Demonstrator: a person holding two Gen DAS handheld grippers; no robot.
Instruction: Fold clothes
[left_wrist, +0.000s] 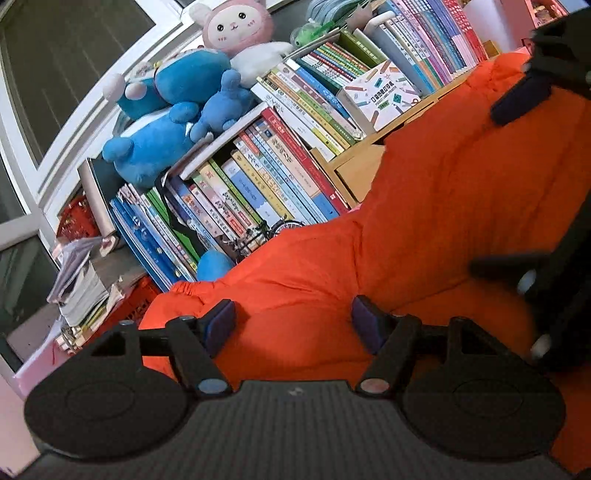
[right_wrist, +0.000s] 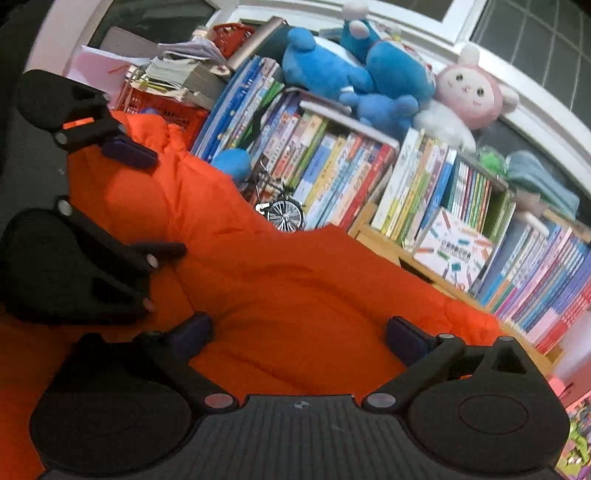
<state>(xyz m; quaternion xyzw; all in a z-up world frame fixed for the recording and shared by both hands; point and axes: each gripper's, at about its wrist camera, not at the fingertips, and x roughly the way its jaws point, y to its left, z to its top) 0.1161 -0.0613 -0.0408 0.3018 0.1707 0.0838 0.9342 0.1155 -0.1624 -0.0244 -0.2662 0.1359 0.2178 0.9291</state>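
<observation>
L tool (left_wrist: 293, 321): jaws spread wide, pads (left_wrist: 221, 321) pressed down onto the puffy orange jacket (left_wrist: 443, 206), one either side of a fabric bulge. Nothing pinched between them. Same tool also shows at the left edge of R wrist view (right_wrist: 144, 199), likewise wide apart over the cloth.

R tool (right_wrist: 299, 332): jaws wide open too, pads (right_wrist: 194, 330) resting on or just above the jacket (right_wrist: 295, 288); contact can't be confirmed. Not gripping anything. In L wrist view it enters from the right edge (left_wrist: 509, 184), blurred, fingers apart over the orange fabric.

Jacket: quilted, bright orange, bunched in a heap that fills lower and middle of both views, directly under both tools. Elastic cuff of a sleeve (left_wrist: 184, 290) visible near L tool's left pad. Surface under the garment hidden, so worktop type unknown.

Background: jacket's far edge lies against a wooden bookshelf (right_wrist: 384, 240) packed w/ kids' books (left_wrist: 258, 184). Small model bicycle (right_wrist: 284, 214) stands just beyond the fabric edge. Blue plush toys (right_wrist: 332, 74) and a pink bunny plush (right_wrist: 469, 96) sit on top of the books. Red basket (right_wrist: 166, 109) w/ paper stack behind the jacket, L side.
</observation>
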